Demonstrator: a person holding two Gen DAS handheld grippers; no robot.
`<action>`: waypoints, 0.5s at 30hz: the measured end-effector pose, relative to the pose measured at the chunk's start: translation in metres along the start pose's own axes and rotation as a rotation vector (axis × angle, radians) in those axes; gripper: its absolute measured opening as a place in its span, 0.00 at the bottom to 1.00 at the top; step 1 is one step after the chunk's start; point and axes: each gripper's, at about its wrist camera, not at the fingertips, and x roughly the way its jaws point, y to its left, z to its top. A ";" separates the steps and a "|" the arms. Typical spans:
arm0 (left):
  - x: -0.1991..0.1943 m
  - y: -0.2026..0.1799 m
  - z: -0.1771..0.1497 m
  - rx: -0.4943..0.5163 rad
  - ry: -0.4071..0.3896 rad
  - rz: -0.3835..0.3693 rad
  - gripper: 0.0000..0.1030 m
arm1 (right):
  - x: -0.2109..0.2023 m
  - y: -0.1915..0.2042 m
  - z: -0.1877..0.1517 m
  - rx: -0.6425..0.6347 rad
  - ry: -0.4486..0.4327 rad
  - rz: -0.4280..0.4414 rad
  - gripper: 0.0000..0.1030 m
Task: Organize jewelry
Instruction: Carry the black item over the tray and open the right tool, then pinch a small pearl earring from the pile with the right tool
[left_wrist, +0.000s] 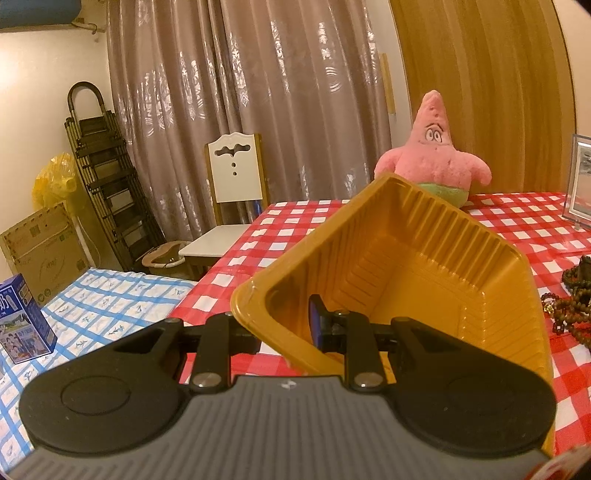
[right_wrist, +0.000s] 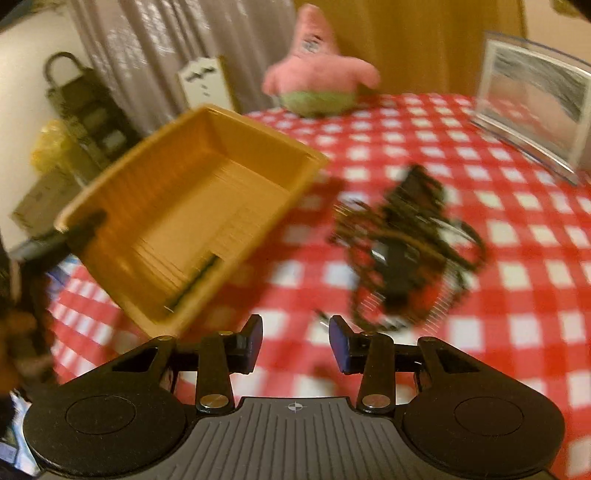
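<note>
My left gripper is shut on the near wall of a gold plastic tray and holds it tilted above the red checked tablecloth. One finger is inside the tray, the other outside. The tray also shows in the blurred right wrist view, at left, lifted. A heap of dark bead necklaces and jewelry lies on the cloth right of the tray; its edge shows in the left wrist view. My right gripper is open and empty, low over the cloth, near the heap's front left.
A pink starfish plush sits at the table's far side. A clear picture frame stands at the far right. A white chair, a blue checked surface with a small box, and a folded ladder are to the left.
</note>
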 end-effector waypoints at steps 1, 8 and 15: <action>0.000 0.000 0.000 0.001 0.001 0.001 0.22 | -0.001 -0.005 -0.003 0.001 0.007 -0.021 0.40; 0.001 0.000 0.001 0.001 0.003 0.001 0.22 | 0.004 -0.011 -0.013 -0.085 0.006 -0.044 0.35; 0.001 0.000 0.000 -0.001 0.004 0.001 0.22 | 0.032 -0.005 -0.006 -0.210 0.011 -0.053 0.21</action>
